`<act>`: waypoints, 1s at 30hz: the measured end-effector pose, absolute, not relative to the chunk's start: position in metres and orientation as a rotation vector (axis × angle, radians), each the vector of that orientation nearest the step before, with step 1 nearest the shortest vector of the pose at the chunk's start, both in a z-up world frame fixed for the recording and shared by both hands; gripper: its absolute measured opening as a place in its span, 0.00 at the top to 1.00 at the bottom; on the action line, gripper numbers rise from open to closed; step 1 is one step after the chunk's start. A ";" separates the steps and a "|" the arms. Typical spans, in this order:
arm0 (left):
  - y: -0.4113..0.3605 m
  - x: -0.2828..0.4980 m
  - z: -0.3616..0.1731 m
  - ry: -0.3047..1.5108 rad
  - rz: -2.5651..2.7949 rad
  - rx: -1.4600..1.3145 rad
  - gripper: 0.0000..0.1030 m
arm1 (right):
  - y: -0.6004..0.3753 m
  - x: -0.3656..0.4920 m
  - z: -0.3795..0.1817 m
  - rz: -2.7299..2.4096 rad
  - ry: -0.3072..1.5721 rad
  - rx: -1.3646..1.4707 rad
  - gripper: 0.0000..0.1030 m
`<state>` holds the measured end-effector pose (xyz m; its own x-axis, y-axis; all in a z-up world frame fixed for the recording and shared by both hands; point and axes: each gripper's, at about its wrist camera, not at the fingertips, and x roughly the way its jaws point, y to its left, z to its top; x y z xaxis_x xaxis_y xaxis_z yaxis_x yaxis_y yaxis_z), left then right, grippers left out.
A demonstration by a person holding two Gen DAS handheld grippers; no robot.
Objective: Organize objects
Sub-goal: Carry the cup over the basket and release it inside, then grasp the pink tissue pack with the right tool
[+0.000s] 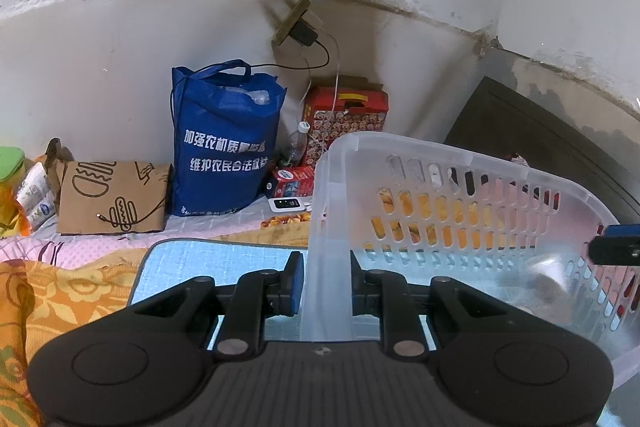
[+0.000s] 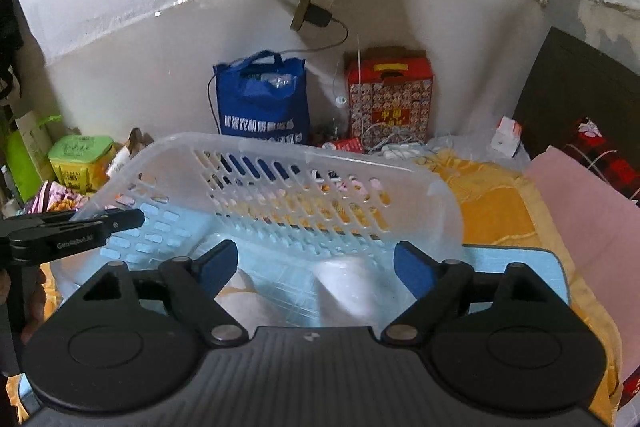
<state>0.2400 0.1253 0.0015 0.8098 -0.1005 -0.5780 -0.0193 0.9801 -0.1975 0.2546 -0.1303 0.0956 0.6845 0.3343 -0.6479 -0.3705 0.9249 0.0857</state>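
A translucent white slotted basket (image 1: 460, 163) stands tilted on a light blue mat (image 1: 208, 259) on the bed. My left gripper (image 1: 324, 267) is shut on the basket's near corner wall; in the right wrist view it shows as a black arm (image 2: 80, 227) at the basket's left rim. My right gripper (image 2: 316, 267) hangs open over the inside of the basket (image 2: 304, 155), with nothing pressed between its blue pads. Under it lies a whitish object (image 2: 344, 287), seen blurred in the left wrist view (image 1: 548, 279). The right gripper's tip (image 1: 616, 243) shows at the basket's right side.
Against the wall stand a blue tote bag (image 1: 224, 139), a red carton (image 1: 348, 123) and a plastic bottle (image 1: 296, 143). A brown paper bag (image 1: 112, 199) lies on the left, a green tin (image 2: 80, 155) beyond it. Pink cloth (image 2: 580, 211) covers the right. Ropes hang overhead.
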 end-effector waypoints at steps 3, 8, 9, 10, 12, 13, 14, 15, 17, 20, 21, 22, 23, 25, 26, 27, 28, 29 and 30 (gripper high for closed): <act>0.126 0.240 0.001 0.627 -0.042 -0.198 0.76 | -0.136 0.245 0.101 0.408 0.684 -0.035 0.06; 0.125 0.239 0.001 0.625 -0.039 -0.200 0.75 | -0.149 0.216 0.115 0.380 0.600 -0.041 0.03; 0.125 0.239 0.000 0.625 -0.040 -0.199 0.75 | -0.154 0.208 0.118 0.377 0.581 -0.035 0.03; 0.125 0.239 0.000 0.625 -0.042 -0.197 0.75 | -0.160 0.197 0.121 0.370 0.556 -0.027 0.02; 0.126 0.240 0.000 0.623 -0.043 -0.193 0.75 | -0.172 0.174 0.125 0.354 0.508 -0.015 0.01; 0.125 0.239 0.000 0.624 -0.043 -0.195 0.75 | -0.177 0.164 0.126 0.351 0.491 -0.008 0.00; 0.125 0.240 0.000 0.624 -0.044 -0.195 0.75 | -0.182 0.154 0.126 0.346 0.475 0.002 0.00; 0.125 0.240 0.000 0.625 -0.044 -0.196 0.75 | -0.187 0.143 0.125 0.343 0.461 0.016 0.00; 0.126 0.240 0.000 0.624 -0.043 -0.194 0.75 | -0.196 0.125 0.117 0.335 0.444 0.066 0.00; 0.125 0.240 0.000 0.624 -0.043 -0.196 0.75 | -0.202 0.112 0.095 0.341 0.465 0.130 0.00; 0.125 0.240 0.000 0.624 -0.042 -0.197 0.75 | -0.201 0.109 0.083 0.350 0.488 0.148 0.00; 0.125 0.240 0.000 0.624 -0.040 -0.201 0.75 | -0.199 0.109 0.072 0.370 0.520 0.155 0.00; 0.125 0.240 0.000 0.624 -0.039 -0.202 0.75 | -0.197 0.110 0.063 0.389 0.543 0.161 0.00; 0.126 0.239 0.000 0.623 -0.038 -0.205 0.75 | -0.191 0.114 0.041 0.404 0.611 0.170 0.01; 0.126 0.239 0.000 0.623 -0.039 -0.204 0.75 | -0.188 0.115 0.031 0.414 0.637 0.174 0.02; 0.126 0.239 0.000 0.623 -0.039 -0.202 0.75 | -0.184 0.117 0.021 0.426 0.667 0.176 0.04; 0.126 0.239 0.000 0.622 -0.040 -0.201 0.75 | -0.180 0.116 0.013 0.434 0.683 0.174 0.05; 0.126 0.238 0.000 0.621 -0.042 -0.202 0.75 | -0.176 0.115 0.006 0.441 0.690 0.170 0.05; 0.126 0.238 0.000 0.621 -0.042 -0.200 0.75 | -0.172 0.115 -0.002 0.443 0.693 0.160 0.06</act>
<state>0.2382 0.1263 -0.0004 0.8131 -0.0989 -0.5737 -0.0212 0.9798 -0.1988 0.1153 -0.1715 -0.0017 0.6811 0.4452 -0.5813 -0.3409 0.8954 0.2865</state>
